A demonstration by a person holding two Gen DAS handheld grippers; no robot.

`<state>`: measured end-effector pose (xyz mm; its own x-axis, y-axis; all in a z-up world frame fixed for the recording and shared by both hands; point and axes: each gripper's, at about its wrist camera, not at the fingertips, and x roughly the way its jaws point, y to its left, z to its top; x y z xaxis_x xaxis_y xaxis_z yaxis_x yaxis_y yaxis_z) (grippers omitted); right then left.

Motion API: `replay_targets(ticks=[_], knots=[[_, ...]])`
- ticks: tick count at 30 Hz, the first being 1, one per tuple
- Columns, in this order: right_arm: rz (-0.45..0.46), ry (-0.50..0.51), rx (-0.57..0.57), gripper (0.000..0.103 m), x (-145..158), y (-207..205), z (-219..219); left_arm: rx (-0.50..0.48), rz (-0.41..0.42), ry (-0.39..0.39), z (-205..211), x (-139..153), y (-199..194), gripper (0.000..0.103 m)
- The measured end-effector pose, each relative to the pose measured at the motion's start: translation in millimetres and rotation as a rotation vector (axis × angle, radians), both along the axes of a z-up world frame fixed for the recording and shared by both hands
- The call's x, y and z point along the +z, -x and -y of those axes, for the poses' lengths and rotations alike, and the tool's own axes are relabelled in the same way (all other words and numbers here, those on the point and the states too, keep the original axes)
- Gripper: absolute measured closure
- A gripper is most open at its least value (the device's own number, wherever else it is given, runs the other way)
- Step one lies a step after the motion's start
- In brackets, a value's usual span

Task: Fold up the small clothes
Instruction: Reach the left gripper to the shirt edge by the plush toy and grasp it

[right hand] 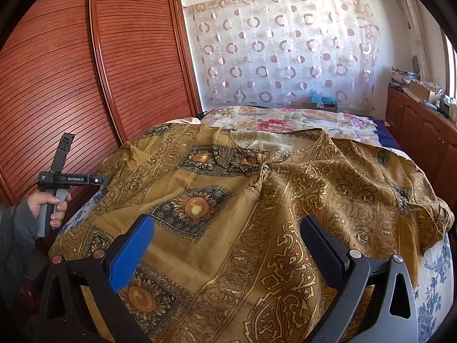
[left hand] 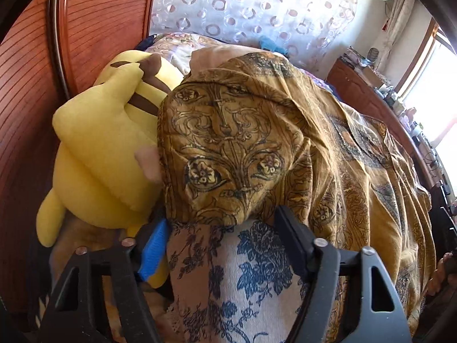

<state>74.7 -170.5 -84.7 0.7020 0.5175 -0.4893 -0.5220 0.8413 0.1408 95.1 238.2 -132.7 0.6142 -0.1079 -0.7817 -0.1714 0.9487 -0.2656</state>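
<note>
Slatted wooden wardrobe [right hand: 85, 71], circle-patterned curtain [right hand: 285, 51] — sunlit window [left hand: 434, 85].

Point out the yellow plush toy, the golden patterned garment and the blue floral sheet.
yellow plush toy [left hand: 100, 154], left wrist view, on its body.
golden patterned garment [right hand: 228, 200], right wrist view, on its spread middle.
blue floral sheet [left hand: 228, 280], left wrist view, on the bare stretch between the fingers.

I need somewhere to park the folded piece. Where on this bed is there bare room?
Free: the floral quilt strip between the mustard patterned garment and the circle-print curtain, and the blue-and-white floral sheet at the near right edge. Crowded: the left side, where the yellow plush toy lies against the slatted wooden wardrobe.
</note>
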Motion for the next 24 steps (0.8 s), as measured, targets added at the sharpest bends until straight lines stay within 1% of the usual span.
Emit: replay_targets(ticks=[1,2,3,5,7,8,9,10,11,16,19,22,24], knots=[[0.0,-0.001,-0.001,0.001,0,1,0,0.001,0.004,0.004,-1,1,-1,0.045],[0.001,-0.003,-0.001,0.001,0,1,1,0.0,0.012,0.007,-2,2,0,0.057],[0.001,-0.003,-0.002,0.001,-1,-1,0,-0.001,0.02,0.004,-3,3,0,0.065],[0.0,-0.006,-0.003,0.001,-2,-1,0,0.001,0.034,-0.036,0,8,4,0.071],[-0.002,-0.006,-0.001,0.001,-3,-1,0,-0.001,0.055,-0.079,3,13,6,0.081],[-0.003,-0.006,-0.001,0.001,-4,-2,-1,0.005,0.07,-0.098,6,18,9,0.088],[-0.005,-0.005,0.0,0.001,-4,-2,0,0.014,0.084,-0.116,7,22,11,0.093],[-0.006,-0.005,0.001,0.001,-4,-2,-1,0.018,0.097,-0.135,9,27,12,0.096],[-0.007,-0.005,0.002,0.001,-5,-2,-2,0.015,0.112,-0.15,12,32,13,0.098],[-0.012,-0.002,0.0,0.001,-5,-3,-1,-0.033,0.161,-0.165,26,53,11,0.1],[-0.012,-0.004,-0.002,0.001,-4,-3,0,-0.046,0.176,-0.193,34,61,5,0.1],[-0.016,-0.003,-0.005,0.001,-5,-5,0,-0.046,0.175,-0.209,37,67,-3,0.1],[-0.016,-0.005,-0.005,0.001,-4,-5,1,-0.046,0.16,-0.184,34,67,-7,0.1]])
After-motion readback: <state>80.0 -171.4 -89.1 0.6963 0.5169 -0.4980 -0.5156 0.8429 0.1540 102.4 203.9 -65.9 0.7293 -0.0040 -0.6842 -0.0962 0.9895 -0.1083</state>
